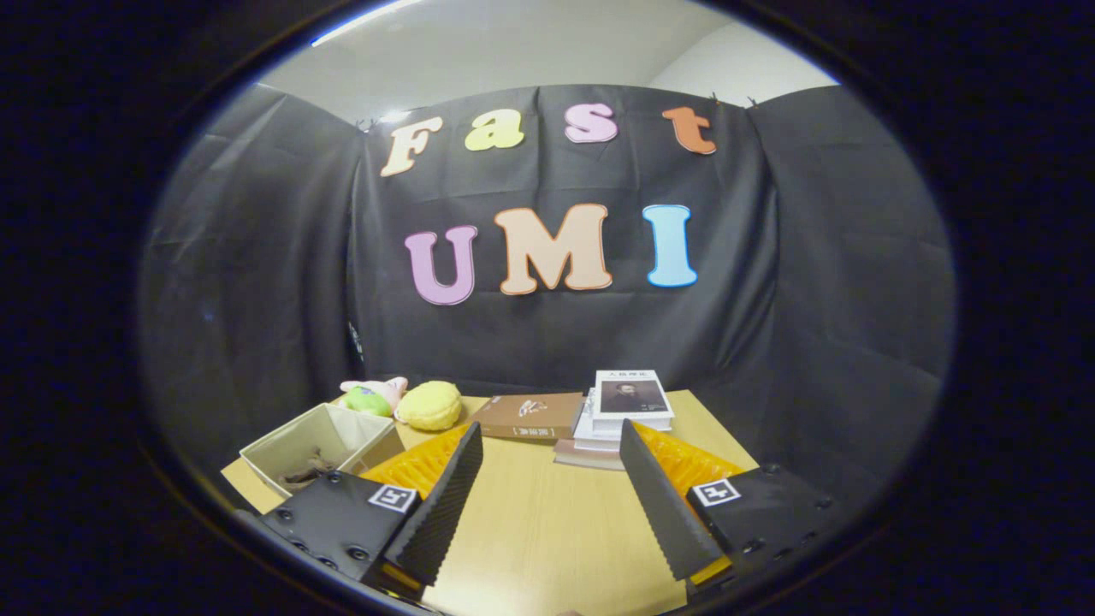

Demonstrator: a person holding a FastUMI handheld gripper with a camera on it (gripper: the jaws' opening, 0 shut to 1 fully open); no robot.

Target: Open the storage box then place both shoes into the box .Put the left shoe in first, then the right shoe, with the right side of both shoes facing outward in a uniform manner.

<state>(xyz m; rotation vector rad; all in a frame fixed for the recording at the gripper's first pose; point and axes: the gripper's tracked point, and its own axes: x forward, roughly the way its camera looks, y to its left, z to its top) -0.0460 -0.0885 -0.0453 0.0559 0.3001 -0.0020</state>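
We look forward along the gripper (552, 445), low over the wooden table (547, 530), facing the black cloth wall (556, 342) square on. Its fingers stand wide apart with bare tabletop between them. The stack of books (620, 415) lies just beyond the fingertips, before that wall.

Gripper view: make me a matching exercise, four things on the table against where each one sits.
Things:
1. beige fabric bin
2. yellow plush
3. brown book
4. stack of books

Places:
A. lying flat beyond the gap between the open fingers
B. just beyond the tip of the finger on the stack's side
C. beside the other finger, open-topped, something dark inside
D. at the table's far edge, next to a pink and green plush

Pairs: 1-C, 2-D, 3-A, 4-B

The gripper is open over the bare wooden table, holding nothing.
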